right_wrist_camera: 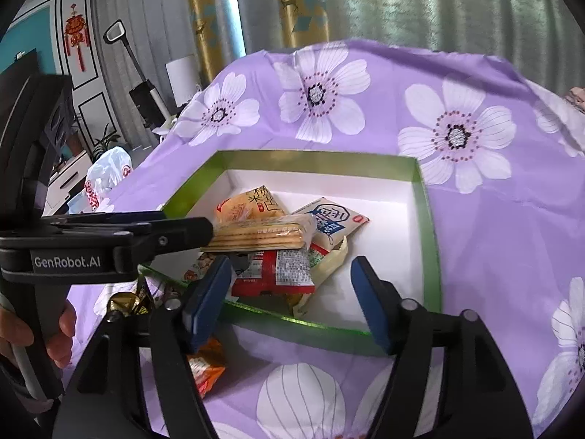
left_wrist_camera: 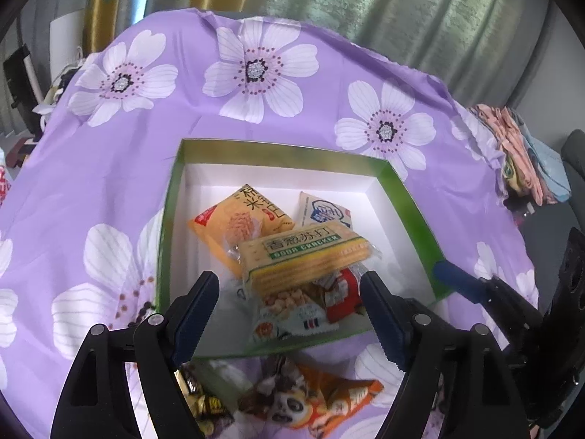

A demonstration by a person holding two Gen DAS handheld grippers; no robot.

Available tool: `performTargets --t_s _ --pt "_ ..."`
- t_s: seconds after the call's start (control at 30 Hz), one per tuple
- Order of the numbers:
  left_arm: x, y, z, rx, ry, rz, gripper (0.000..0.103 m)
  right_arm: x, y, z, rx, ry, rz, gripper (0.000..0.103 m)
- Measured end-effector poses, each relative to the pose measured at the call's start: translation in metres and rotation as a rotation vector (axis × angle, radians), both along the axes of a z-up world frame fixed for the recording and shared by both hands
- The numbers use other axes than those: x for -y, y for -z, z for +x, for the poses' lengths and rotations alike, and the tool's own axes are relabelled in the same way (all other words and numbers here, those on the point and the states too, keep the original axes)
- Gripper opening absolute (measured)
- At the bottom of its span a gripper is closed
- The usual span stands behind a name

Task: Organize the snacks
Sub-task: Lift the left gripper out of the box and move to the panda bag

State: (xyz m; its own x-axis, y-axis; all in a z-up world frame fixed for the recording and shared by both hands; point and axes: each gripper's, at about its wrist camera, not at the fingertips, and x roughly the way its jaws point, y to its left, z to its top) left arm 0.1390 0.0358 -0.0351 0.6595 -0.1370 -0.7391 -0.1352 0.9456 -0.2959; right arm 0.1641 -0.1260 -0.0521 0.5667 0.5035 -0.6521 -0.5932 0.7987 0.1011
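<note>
Purple floral cloth [left_wrist_camera: 109, 183] is being overlain by a green box [left_wrist_camera: 398, 190]; cracker pack [left_wrist_camera: 307, 256] (at 12 o'clock) is being straddled, unpinched, by the spread left gripper [left_wrist_camera: 289, 285]; right gripper [right_wrist_camera: 292, 274] is likewise being held spread.

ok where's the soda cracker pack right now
In both wrist views the soda cracker pack lies inside the green box, on top of the snack pile, partly over the orange packet.

Box [right_wrist_camera: 429, 234] right half lies bare; snack pile [right_wrist_camera: 278, 252] crowds its left.
</note>
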Motion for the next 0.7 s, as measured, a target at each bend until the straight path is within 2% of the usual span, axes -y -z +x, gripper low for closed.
performTargets --t_s 0.13,0.2,0.27,0.53,0.7 --pt "-0.001 -0.008 -0.014 0.007 -0.003 -0.022 0.082 0.007 -0.011 -0.015 0.032 0.016 0.005 0.078" --pt "-0.001 -0.013 -0.023 0.014 -0.002 -0.029 0.092 0.011 -0.017 -0.023 0.044 0.024 0.002 0.081" --pt "0.000 -0.017 -0.031 0.024 0.001 -0.038 0.095 0.016 -0.023 -0.030 0.052 0.031 0.010 0.082" --pt "0.007 -0.031 -0.069 0.043 0.034 -0.049 0.099 0.031 -0.041 -0.066 0.086 0.069 0.018 0.093" --pt "0.014 -0.036 -0.094 0.057 0.064 -0.056 0.101 0.040 -0.048 -0.091 0.091 0.080 0.035 0.097"
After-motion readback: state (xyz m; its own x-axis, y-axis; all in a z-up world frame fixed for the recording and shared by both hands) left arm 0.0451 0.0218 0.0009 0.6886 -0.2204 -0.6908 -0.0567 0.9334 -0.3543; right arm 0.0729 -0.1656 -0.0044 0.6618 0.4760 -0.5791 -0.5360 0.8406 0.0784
